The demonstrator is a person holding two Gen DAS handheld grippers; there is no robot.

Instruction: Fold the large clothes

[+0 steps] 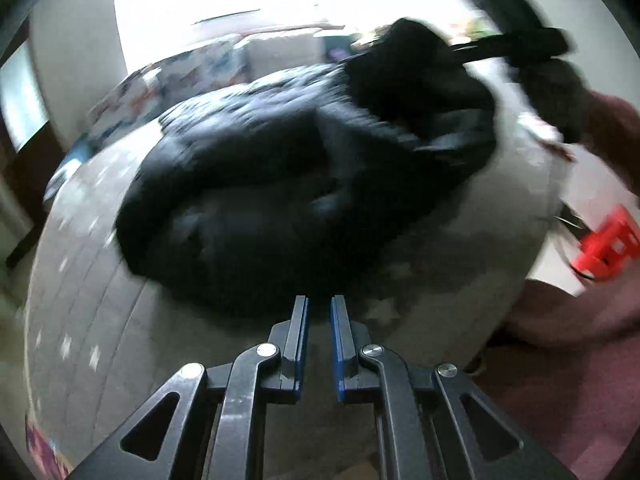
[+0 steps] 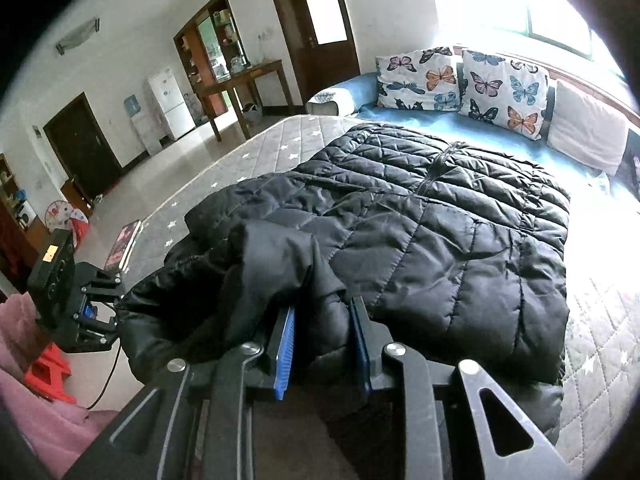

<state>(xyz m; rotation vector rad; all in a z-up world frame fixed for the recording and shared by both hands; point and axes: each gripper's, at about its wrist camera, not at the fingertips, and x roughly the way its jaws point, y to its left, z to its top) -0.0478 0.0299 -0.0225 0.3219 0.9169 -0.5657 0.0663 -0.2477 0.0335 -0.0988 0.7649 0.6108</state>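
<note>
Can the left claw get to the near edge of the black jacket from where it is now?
Probably yes. The left claw is shut and empty, pointing at the black jacket on the mattress, with nothing between them. It would have to open first. The right claw grips another fold.

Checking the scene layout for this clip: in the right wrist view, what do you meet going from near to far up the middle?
right gripper shut on a fold of the black quilted jacket → blue sheet → butterfly pillows → bright window.
</note>
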